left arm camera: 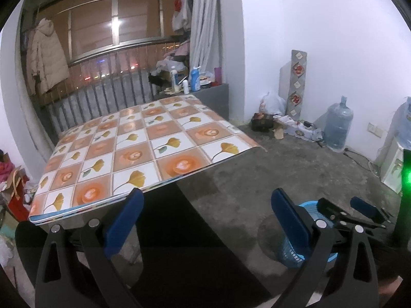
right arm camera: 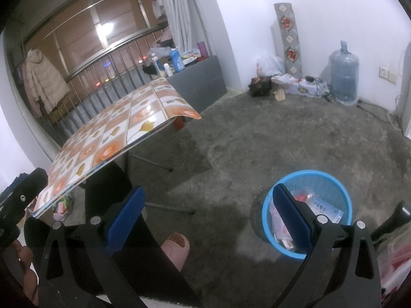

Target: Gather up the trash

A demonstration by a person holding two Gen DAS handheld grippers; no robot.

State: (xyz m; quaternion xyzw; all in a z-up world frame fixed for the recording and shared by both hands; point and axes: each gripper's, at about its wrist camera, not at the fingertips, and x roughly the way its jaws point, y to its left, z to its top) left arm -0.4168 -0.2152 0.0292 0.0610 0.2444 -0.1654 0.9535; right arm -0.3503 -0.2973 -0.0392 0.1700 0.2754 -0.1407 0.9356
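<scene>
A blue plastic waste basket stands on the grey floor at the lower right of the right wrist view. It holds a white and blue box and some pink wrappers. My right gripper is open and empty, its right finger in front of the basket. The basket also shows in the left wrist view, behind my open, empty left gripper. The right gripper shows there over the basket. The folding table with a tile-pattern cover bears nothing.
A person's foot in a pink slipper is on the floor between my right fingers. A water jug, bags and boxes sit along the far wall. A railing and ledge with bottles lie behind the table.
</scene>
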